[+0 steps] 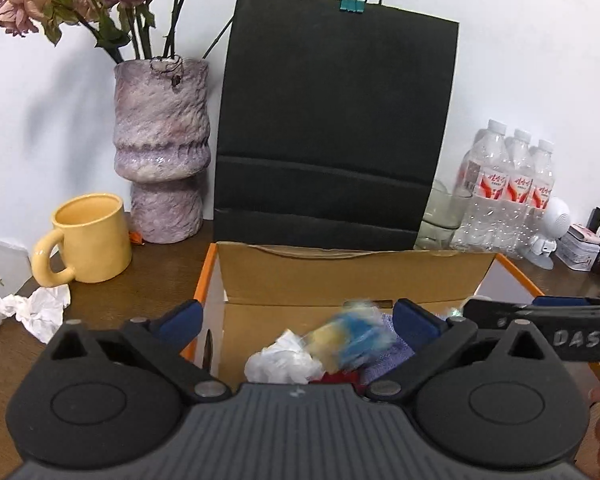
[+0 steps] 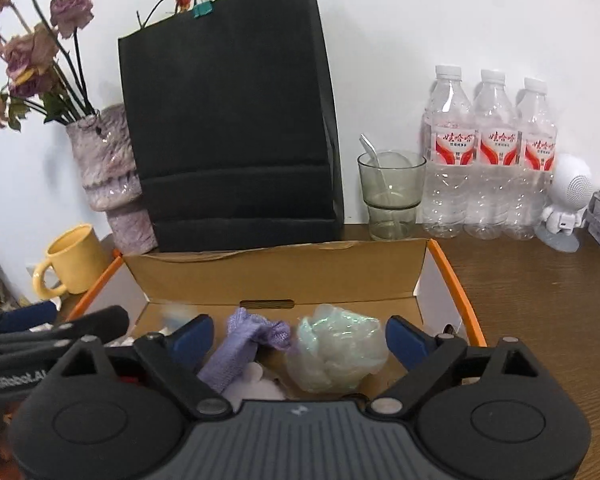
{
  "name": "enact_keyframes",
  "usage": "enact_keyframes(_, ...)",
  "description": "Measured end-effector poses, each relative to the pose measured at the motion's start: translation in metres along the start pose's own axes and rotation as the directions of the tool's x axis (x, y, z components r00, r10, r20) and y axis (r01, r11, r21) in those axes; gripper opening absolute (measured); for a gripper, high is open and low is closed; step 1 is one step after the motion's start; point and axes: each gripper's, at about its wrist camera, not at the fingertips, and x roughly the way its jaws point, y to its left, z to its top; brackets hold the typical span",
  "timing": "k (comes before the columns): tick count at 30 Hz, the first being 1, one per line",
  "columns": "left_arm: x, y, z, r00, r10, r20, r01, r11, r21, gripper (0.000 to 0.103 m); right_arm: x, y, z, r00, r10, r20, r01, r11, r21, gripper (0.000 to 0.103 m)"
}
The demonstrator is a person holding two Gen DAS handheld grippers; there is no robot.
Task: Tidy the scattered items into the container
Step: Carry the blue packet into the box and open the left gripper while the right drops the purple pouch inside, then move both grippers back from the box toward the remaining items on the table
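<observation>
Both grippers, left gripper (image 1: 296,316) and right gripper (image 2: 300,330), gape wide over one cardboard box (image 2: 276,276); three water bottles (image 2: 490,152) line the table's back edge.

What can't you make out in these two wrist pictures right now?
- Left wrist view: the blue and yellow item over the cardboard box is motion-blurred; its kind is unclear.
- Both views: the box's near part lies behind the gripper body.
- Right wrist view: the pale crinkly bundle is blurred; material unclear.
- Left wrist view: the crumpled tissue beside the yellow mug is partly hidden.
</observation>
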Motion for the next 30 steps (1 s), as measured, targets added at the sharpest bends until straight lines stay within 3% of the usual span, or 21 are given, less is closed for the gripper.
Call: enact_keyframes(30,-0.0014,-0.0015,-0.0003,1.0,0.016,-0.008,-0.016,1.0,0.017,0.103,-0.0087,-0.0001,0.0027,1.0,-0.007,0.011,0.007,1.0,-0.01,0.097)
